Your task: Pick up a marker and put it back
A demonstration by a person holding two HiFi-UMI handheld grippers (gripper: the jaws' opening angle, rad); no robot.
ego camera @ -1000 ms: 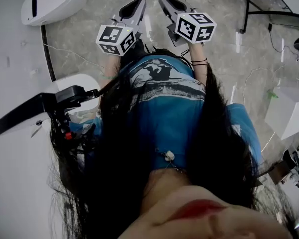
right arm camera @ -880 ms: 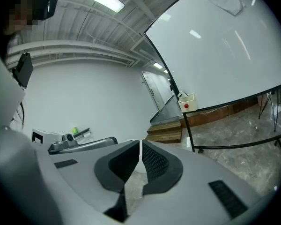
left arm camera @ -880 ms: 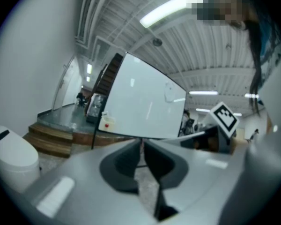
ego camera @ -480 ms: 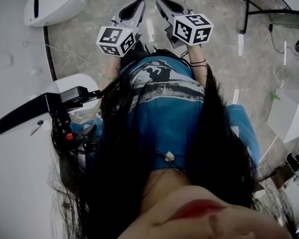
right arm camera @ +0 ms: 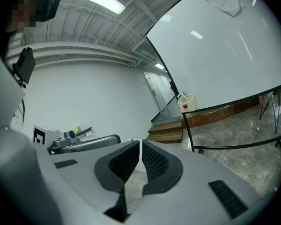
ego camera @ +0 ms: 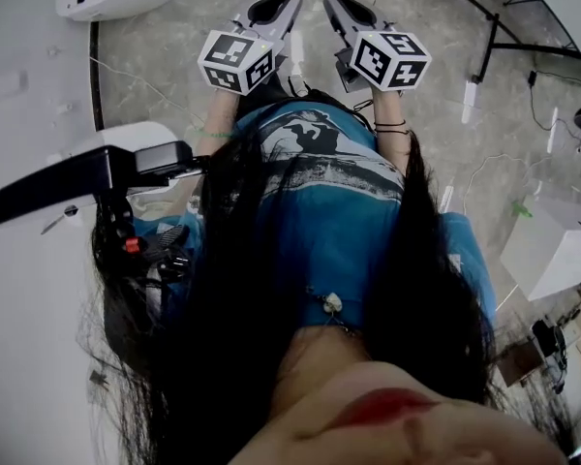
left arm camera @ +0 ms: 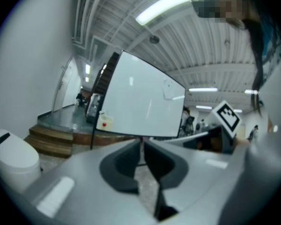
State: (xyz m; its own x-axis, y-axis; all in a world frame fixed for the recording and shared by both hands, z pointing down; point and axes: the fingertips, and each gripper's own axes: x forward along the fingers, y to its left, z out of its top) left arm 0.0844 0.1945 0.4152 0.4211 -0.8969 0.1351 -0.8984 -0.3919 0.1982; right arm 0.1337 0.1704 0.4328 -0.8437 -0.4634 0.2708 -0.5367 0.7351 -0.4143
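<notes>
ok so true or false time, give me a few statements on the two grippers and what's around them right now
1. The left gripper holds a marker. False: its jaws are together with nothing between them.
2. The right gripper is shut and empty. True.
3. A whiteboard shows in the right gripper view. True.
4. The person wears a red top. False: the top is blue.
</notes>
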